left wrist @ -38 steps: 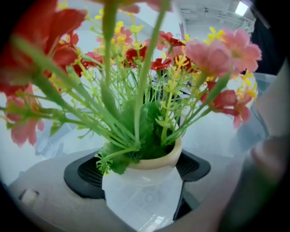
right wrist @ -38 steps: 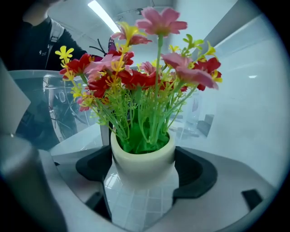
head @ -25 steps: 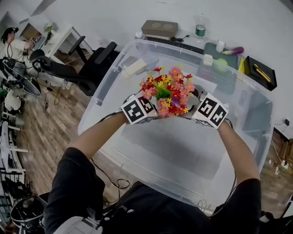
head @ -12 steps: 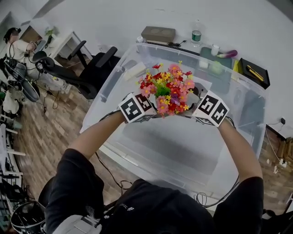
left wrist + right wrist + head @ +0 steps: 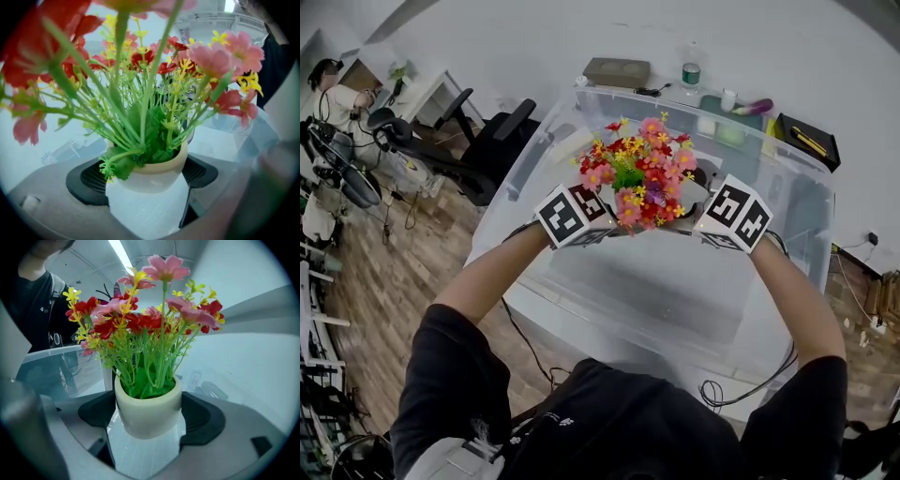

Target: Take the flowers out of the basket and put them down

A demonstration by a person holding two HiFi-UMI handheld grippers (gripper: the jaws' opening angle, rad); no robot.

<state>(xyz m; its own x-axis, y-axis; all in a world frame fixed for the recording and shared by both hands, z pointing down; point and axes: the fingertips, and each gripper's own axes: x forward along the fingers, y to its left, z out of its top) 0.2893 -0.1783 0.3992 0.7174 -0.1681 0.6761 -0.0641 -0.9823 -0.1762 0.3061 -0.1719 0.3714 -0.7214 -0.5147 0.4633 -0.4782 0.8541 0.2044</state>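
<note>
Two pairs of jaws are clenched on one thing from opposite sides. In the left gripper view, the left gripper [image 5: 147, 186] presses its dark pads against the cream flower pot [image 5: 149, 172], which fills the gap at lower centre while the stems fan up across the frame. In the right gripper view, the right gripper [image 5: 149, 428] squeezes the same flower pot, also at lower centre. In the head view, the flowers [image 5: 639, 176] sit at upper centre between the two marker cubes, held over the open inside of the clear plastic basket [image 5: 656, 300]. Beyond the basket, a bottle [image 5: 691, 73] stands at the top, and an office chair [image 5: 492, 131] is at upper left.
</note>
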